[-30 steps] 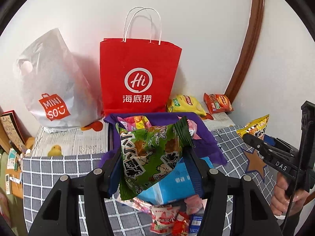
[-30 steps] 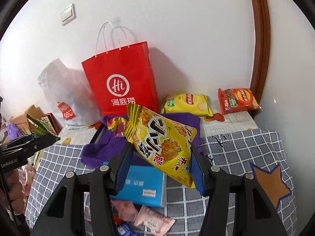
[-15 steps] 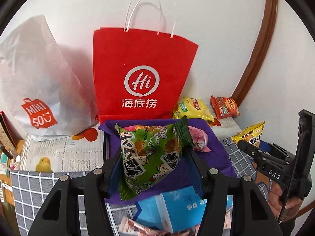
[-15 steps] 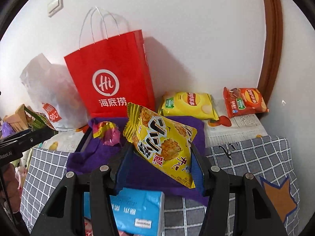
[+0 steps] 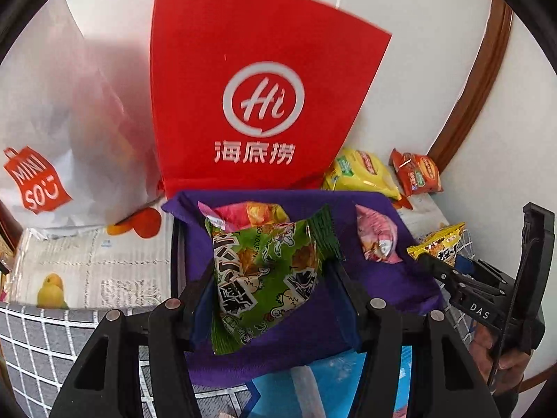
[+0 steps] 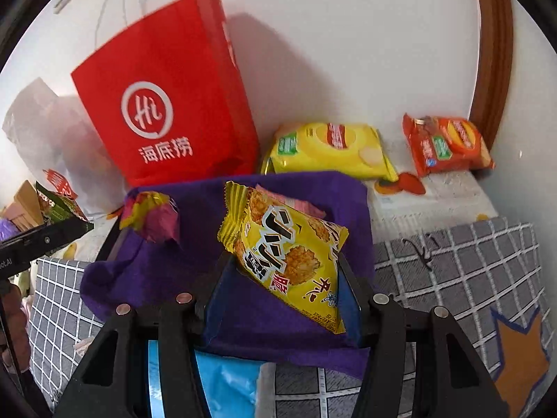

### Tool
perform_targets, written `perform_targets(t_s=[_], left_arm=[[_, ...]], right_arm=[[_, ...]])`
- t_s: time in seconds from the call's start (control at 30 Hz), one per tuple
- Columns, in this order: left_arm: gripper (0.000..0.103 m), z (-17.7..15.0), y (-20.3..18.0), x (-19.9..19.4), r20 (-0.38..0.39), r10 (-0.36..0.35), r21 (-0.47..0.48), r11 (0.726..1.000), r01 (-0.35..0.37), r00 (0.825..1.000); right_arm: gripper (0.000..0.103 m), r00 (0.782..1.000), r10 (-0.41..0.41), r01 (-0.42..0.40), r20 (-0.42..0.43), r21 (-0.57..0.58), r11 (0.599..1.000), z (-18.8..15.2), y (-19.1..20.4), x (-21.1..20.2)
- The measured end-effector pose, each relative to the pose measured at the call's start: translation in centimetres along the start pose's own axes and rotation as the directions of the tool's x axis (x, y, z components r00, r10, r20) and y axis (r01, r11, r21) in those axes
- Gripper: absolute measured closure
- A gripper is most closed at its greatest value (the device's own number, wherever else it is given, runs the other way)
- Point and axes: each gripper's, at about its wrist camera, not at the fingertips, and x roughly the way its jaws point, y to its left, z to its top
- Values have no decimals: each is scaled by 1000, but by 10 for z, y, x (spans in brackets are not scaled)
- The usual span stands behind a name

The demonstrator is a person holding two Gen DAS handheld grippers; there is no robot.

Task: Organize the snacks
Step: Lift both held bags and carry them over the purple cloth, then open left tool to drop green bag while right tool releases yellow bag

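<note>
My left gripper (image 5: 275, 299) is shut on a green snack packet (image 5: 264, 271) and holds it over the purple-lined box (image 5: 383, 278). My right gripper (image 6: 282, 289) is shut on a yellow snack packet (image 6: 289, 254) and holds it over the same box (image 6: 209, 209). A pink packet (image 5: 376, 240) and a pink-yellow packet (image 5: 250, 213) lie in the box. In the right wrist view the pink-yellow packet (image 6: 153, 219) lies at the box's left. The right gripper also shows at the right of the left wrist view (image 5: 438, 261).
A red paper bag (image 5: 257, 104) and a white plastic bag (image 5: 52, 132) stand against the wall behind the box. A yellow chip bag (image 6: 330, 149) and an orange chip bag (image 6: 445, 146) lie at the back right. A blue packet (image 6: 226, 386) lies near the box's front edge.
Both grippers have moved forward toward the wall with their packets, and now hang over the purple box. The red bag looms larger.
</note>
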Motion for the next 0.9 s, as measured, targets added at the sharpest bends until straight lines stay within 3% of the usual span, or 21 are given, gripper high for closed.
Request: perform_targets(t_s=[0.33, 0.9], left_arm=[[46, -16, 2, 36, -73, -10, 29, 1000, 12, 997], [46, -26, -2, 60, -141, 8, 55, 999, 0, 990]], right_arm=[[47, 999, -3, 3, -34, -9, 1000, -13, -5, 23], [46, 997, -40, 38, -63, -35, 999, -23, -3, 37]])
